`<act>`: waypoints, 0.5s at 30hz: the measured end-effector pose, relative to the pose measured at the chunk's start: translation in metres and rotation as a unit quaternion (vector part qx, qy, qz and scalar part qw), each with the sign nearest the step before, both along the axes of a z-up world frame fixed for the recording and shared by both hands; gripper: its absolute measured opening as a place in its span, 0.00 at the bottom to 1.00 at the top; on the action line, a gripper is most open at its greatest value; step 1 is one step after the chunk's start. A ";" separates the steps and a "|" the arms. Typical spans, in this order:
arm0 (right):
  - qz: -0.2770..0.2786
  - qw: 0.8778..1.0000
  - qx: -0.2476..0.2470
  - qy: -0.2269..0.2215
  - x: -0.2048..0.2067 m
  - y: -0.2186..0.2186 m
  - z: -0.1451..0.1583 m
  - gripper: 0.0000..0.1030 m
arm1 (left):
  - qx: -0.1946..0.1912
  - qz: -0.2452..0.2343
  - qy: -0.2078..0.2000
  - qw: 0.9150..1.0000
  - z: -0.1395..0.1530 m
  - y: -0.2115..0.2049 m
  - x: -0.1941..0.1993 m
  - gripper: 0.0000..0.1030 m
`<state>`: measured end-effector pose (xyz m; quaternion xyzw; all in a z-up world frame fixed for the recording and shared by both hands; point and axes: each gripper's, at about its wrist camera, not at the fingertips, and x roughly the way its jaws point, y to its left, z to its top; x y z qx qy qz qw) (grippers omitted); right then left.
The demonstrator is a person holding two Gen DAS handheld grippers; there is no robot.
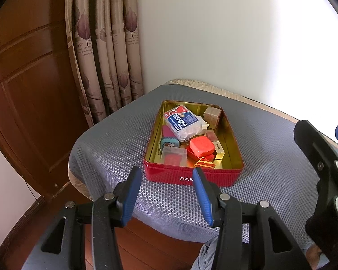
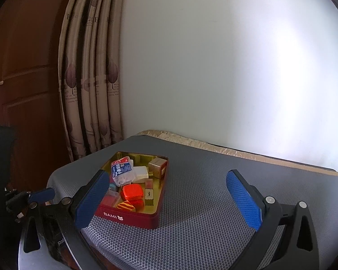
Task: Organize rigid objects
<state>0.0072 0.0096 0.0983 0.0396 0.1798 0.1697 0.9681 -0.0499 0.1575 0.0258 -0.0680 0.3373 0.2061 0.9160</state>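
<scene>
A red tin box with a gold inside sits on the grey mat; it also shows in the right wrist view. It holds several small items: a clear case with a blue label, a red rounded case, a brown carton, a striped block. My left gripper is open and empty, just in front of the tin's near wall. My right gripper is open wide and empty, to the right of the tin above the mat; it shows at the right edge of the left wrist view.
The grey mesh mat covers a small table against a white wall. A curtain and a wooden door stand to the left. The table's left and front edges drop to a wooden floor.
</scene>
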 end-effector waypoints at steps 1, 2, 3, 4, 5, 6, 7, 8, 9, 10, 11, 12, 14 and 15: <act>-0.001 1.000 -0.001 0.001 0.000 0.001 0.000 0.99 | 0.000 0.000 0.000 1.000 0.000 0.000 0.000 0.47; -0.003 1.000 -0.002 0.001 -0.001 0.001 0.000 0.99 | 0.000 -0.001 -0.001 1.000 0.000 0.000 -0.001 0.47; -0.003 1.000 -0.002 0.000 -0.001 0.001 0.000 0.99 | 0.001 -0.001 -0.001 1.000 0.000 -0.001 -0.001 0.47; -0.002 1.000 -0.002 0.000 -0.001 0.002 0.000 0.99 | 0.003 0.000 -0.001 1.000 0.000 -0.001 -0.001 0.47; -0.003 1.000 -0.002 0.001 0.000 0.002 0.000 0.99 | 0.003 0.000 -0.001 1.000 0.000 -0.001 -0.001 0.47; -0.003 1.000 -0.002 0.002 0.000 0.003 0.000 0.99 | 0.002 0.000 -0.001 1.000 -0.001 -0.001 0.000 0.47; -0.003 1.000 -0.001 0.002 0.000 0.003 0.000 0.99 | 0.002 -0.001 -0.001 1.000 -0.001 -0.001 0.000 0.47; -0.003 1.000 0.000 0.003 0.000 0.003 0.000 0.99 | 0.003 0.000 0.000 1.000 -0.001 -0.001 0.000 0.47; -0.003 1.000 0.000 0.003 0.000 0.004 0.000 0.99 | 0.002 0.000 0.001 1.000 -0.001 -0.001 0.000 0.47; -0.003 1.000 -0.001 0.003 0.000 0.004 0.000 0.99 | 0.001 0.000 0.001 1.000 -0.001 -0.001 0.001 0.47; -0.003 1.000 -0.001 0.003 0.000 0.004 0.000 0.99 | 0.000 -0.001 0.001 1.000 -0.001 -0.001 0.001 0.47; -0.003 1.000 -0.001 0.003 0.000 0.005 0.000 0.99 | 0.001 0.000 0.001 1.000 -0.001 -0.001 0.001 0.47; -0.001 1.000 0.000 0.004 0.000 0.005 -0.001 0.99 | 0.002 0.001 0.000 1.000 -0.001 -0.001 0.000 0.47; 0.000 1.000 0.000 0.005 0.000 0.005 -0.001 0.99 | 0.001 0.001 0.000 1.000 -0.001 -0.001 0.000 0.47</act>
